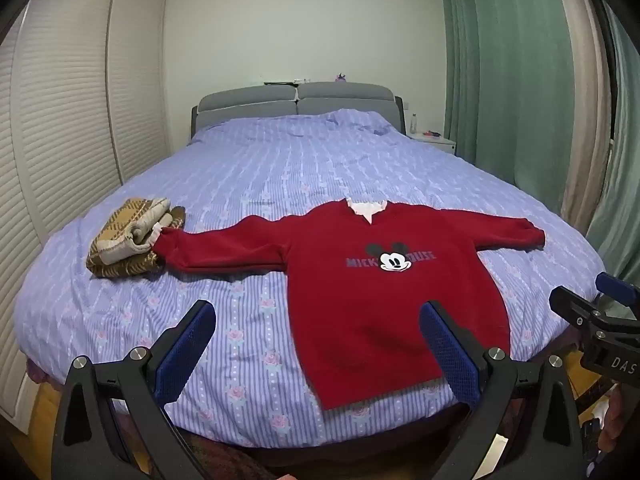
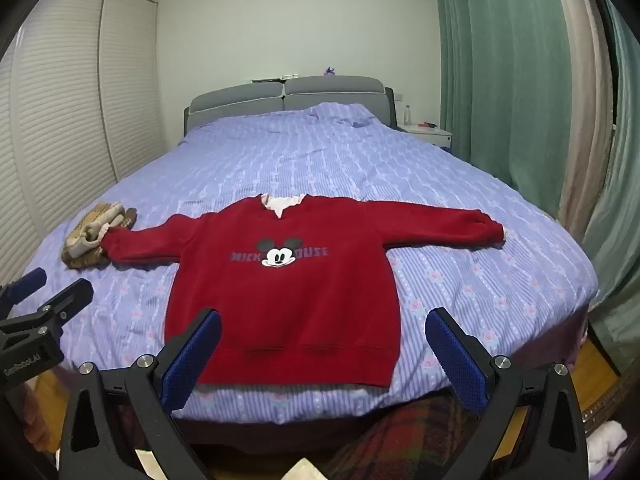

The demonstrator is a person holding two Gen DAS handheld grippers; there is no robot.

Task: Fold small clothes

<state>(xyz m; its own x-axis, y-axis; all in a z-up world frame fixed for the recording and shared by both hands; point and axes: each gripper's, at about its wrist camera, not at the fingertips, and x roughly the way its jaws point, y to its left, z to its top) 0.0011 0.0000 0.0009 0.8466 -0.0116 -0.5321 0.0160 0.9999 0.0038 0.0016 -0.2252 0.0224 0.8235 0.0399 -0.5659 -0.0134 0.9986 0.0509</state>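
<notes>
A small red Mickey Mouse sweater (image 1: 376,280) lies flat, face up, near the foot of the bed, both sleeves spread out and a white collar at the neck; it also shows in the right wrist view (image 2: 288,280). My left gripper (image 1: 316,316) is open and empty, held above the bed's foot edge at the sweater's lower left. My right gripper (image 2: 324,328) is open and empty, just before the sweater's hem. The right gripper also shows in the left wrist view (image 1: 592,300), and the left one in the right wrist view (image 2: 48,288).
A folded brown and cream plaid garment (image 1: 128,240) lies at the tip of the sweater's left sleeve. The bed has a purple striped cover (image 1: 280,168) and a grey headboard (image 1: 296,104). Louvred wardrobe doors (image 1: 72,120) stand left, green curtains (image 1: 512,80) right, a white nightstand (image 1: 434,142) beyond.
</notes>
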